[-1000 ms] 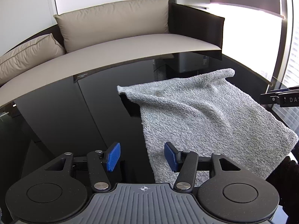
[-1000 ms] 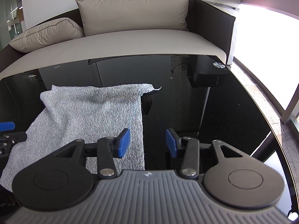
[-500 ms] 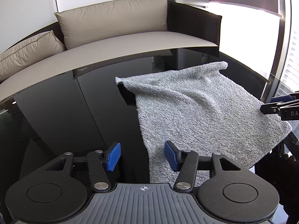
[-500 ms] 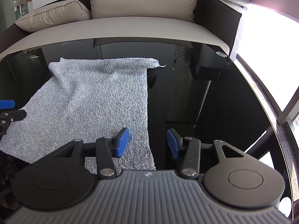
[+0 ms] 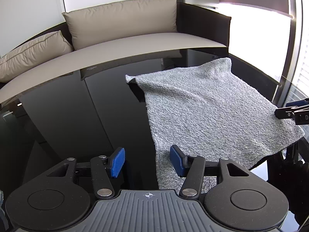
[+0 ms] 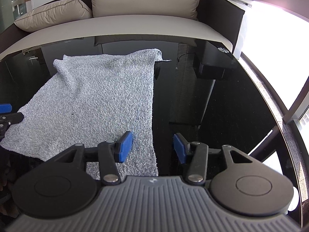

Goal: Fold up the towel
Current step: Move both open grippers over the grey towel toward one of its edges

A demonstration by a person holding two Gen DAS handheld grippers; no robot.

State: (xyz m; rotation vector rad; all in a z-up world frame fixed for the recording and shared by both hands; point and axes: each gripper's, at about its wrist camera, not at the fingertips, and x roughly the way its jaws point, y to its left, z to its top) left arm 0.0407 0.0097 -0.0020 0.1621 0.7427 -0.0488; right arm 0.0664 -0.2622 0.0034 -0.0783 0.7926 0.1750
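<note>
A grey terry towel (image 5: 208, 112) lies spread on a glossy black table (image 5: 77, 119); it also shows in the right wrist view (image 6: 100, 100). My left gripper (image 5: 147, 162) is open and empty, straddling the towel's near left edge. My right gripper (image 6: 153, 147) is open and empty, straddling the towel's near right edge. The towel's far corners are a little bunched. Its near corners lie under the grippers and are partly hidden.
A beige sofa (image 5: 123, 27) with cushions stands beyond the table's far edge. A dark box (image 6: 214, 65) appears at the table's far right, seemingly seen through the glass. The table's right edge (image 6: 270, 104) curves close to bright windows.
Both grippers have moved forward and lower over the towel's near edge. The towel looks flatter and more spread than before. Both stay open.
</note>
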